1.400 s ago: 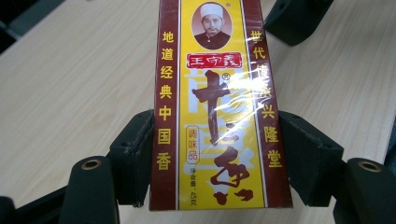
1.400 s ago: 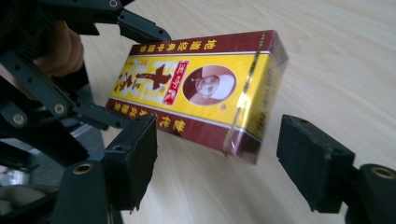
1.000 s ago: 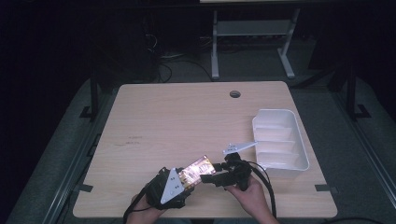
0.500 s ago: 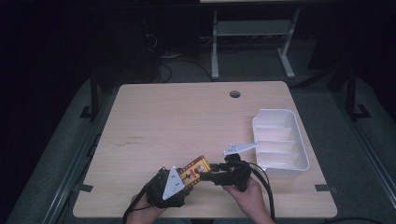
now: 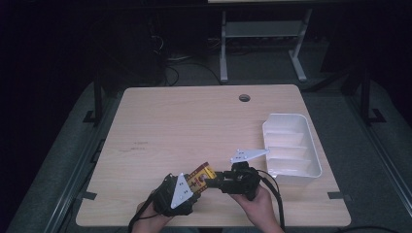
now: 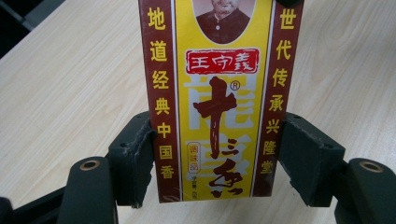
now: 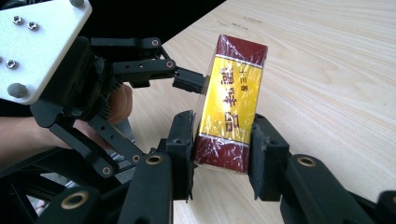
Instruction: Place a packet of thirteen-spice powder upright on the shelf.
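A yellow and maroon box (image 5: 202, 174) in clear film, printed with Chinese characters, is held just above the table's front edge between my two grippers. My left gripper (image 5: 196, 181) is shut on it: in the left gripper view the box (image 6: 217, 107) stands lengthwise between the jaws of that gripper (image 6: 215, 161), with a pad against each long side. My right gripper (image 7: 222, 145) is shut on the lower maroon end of the box (image 7: 231, 105). A left gripper finger (image 7: 187, 80) presses the box's side higher up.
A white tray (image 5: 266, 136) with dividers sits at the table's right side, close to my right gripper (image 5: 214, 181). A round cable hole (image 5: 244, 98) lies near the far edge. Bare wood (image 5: 194, 126) covers the middle and left.
The box has turned between the grippers: its shiny face showed a second ago, and the yellow printed face shows now. Both hands stayed near the front edge.
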{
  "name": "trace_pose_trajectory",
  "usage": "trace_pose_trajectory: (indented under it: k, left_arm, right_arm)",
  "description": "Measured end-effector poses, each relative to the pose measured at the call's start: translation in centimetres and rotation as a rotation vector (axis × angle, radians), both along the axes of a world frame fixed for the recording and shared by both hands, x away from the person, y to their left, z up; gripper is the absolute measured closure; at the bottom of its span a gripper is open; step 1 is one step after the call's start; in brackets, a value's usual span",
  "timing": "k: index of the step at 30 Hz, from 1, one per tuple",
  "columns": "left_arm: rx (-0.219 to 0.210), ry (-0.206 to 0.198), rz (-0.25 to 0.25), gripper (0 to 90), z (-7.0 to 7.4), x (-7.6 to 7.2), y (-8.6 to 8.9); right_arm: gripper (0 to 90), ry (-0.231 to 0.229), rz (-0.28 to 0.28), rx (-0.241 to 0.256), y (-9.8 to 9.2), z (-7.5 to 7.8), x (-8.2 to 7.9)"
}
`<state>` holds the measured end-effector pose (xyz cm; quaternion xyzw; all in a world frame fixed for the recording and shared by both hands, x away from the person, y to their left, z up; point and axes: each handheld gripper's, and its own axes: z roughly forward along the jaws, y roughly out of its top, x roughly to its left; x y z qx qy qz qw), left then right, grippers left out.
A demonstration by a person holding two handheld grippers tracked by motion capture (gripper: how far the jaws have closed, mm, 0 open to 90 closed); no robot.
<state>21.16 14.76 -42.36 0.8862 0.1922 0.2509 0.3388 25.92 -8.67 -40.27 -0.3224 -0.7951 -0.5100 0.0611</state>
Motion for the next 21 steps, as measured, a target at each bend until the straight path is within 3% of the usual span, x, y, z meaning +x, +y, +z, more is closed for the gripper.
trace_pose_trajectory:
  k: [11,15,21]
  left_arm:
    - [-0.018,0.006,-0.011,29.6,0.0,0.1,0.0]
    - [-0.026,0.002,-0.014,28.8,0.1,0.1,-0.1]
    - [-0.054,0.023,-0.027,27.9,0.1,0.3,0.1]
  right_arm:
    - [67.6,-0.034,0.048,-0.036,0.4,0.9,-0.1]
    - [68.1,-0.077,0.077,-0.073,0.7,1.6,-0.2]
    - [68.2,-0.105,0.124,-0.114,0.8,2.4,0.3]
